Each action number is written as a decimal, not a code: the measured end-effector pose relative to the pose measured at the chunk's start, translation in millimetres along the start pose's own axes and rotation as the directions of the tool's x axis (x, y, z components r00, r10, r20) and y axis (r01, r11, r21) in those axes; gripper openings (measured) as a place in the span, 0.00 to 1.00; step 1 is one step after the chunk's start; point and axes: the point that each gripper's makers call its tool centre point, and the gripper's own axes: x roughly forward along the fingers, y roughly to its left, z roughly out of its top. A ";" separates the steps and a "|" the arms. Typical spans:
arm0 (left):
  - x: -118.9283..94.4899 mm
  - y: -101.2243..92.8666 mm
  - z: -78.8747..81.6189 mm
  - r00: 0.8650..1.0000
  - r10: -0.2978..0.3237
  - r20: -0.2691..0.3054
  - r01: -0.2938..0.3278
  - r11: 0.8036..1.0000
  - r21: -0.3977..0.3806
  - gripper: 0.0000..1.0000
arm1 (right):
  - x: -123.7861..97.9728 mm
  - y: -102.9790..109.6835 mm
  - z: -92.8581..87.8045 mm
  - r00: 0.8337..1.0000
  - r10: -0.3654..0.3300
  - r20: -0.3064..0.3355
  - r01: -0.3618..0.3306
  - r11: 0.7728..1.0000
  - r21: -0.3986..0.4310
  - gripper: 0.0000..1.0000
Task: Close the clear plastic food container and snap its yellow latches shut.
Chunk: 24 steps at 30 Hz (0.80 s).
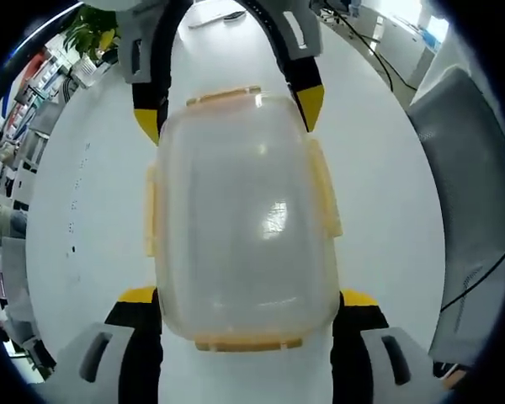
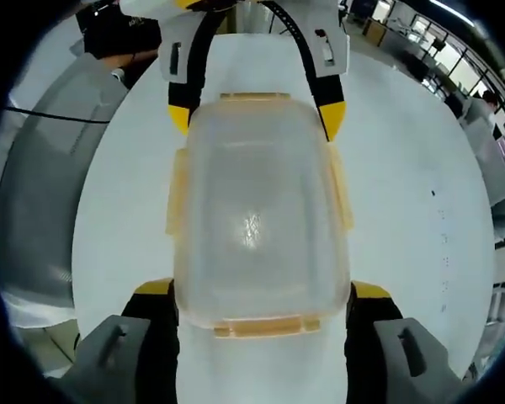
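container (image 1: pixel 244 227) between both grippers; cable (image 1: pixel 480 273) beside left gripper (image 1: pixel 246 324)

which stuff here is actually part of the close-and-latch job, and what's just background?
Job:
- clear container, lid on
- yellow latches
- left gripper, jaws astride the container's near end
- right gripper, astride the opposite end

Background:
- white table
- grey chair
- black cable

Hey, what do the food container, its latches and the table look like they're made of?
Container: looks like frosted, translucent plastic; the white table shows dimly through it and a soft light glint sits on the lid.
Latches: probably the same kind of plastic, tinted yellow-orange and semi-clear, thin flaps along the lid edges.
Table: a smooth, matte white surface, maybe laminate; the pictures leave that open.
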 end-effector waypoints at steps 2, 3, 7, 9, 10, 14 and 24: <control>-0.7 0.7 -4.3 1.000 0.009 -0.015 -0.009 1.000 0.011 0.81 | -0.5 -0.2 0.0 1.000 -0.001 0.003 0.001 1.000 0.001 0.78; -1.5 0.6 -5.6 1.000 0.011 -0.016 -0.011 1.000 0.010 0.80 | -0.6 -0.6 -0.5 1.000 -0.001 0.000 0.001 1.000 0.002 0.78; -5.5 2.3 -2.7 0.999 0.027 0.025 -0.026 0.999 -0.046 0.85 | -1.4 -1.5 -2.3 1.000 -0.004 -0.008 0.004 1.000 0.003 0.77; -8.5 0.4 0.0 0.999 0.014 0.049 -0.010 0.997 -0.072 0.93 | -2.4 -1.7 -3.4 1.000 -0.008 -0.011 0.008 1.000 0.003 0.80; -9.5 -2.7 1.0 0.998 0.001 0.059 0.004 0.997 -0.080 1.00 | -2.9 -1.9 -4.0 1.000 -0.010 -0.013 0.010 1.000 0.007 0.83; -15.7 -1.7 3.2 0.997 0.036 0.073 -0.032 0.998 -0.059 0.99 | -9.5 2.1 -2.2 1.000 -0.013 0.008 0.012 1.000 0.028 0.86; -29.6 -25.2 13.2 0.981 0.057 0.187 -0.020 0.982 -0.190 0.99 | -26.9 11.6 -3.1 0.995 -0.072 0.067 0.066 0.994 0.085 0.99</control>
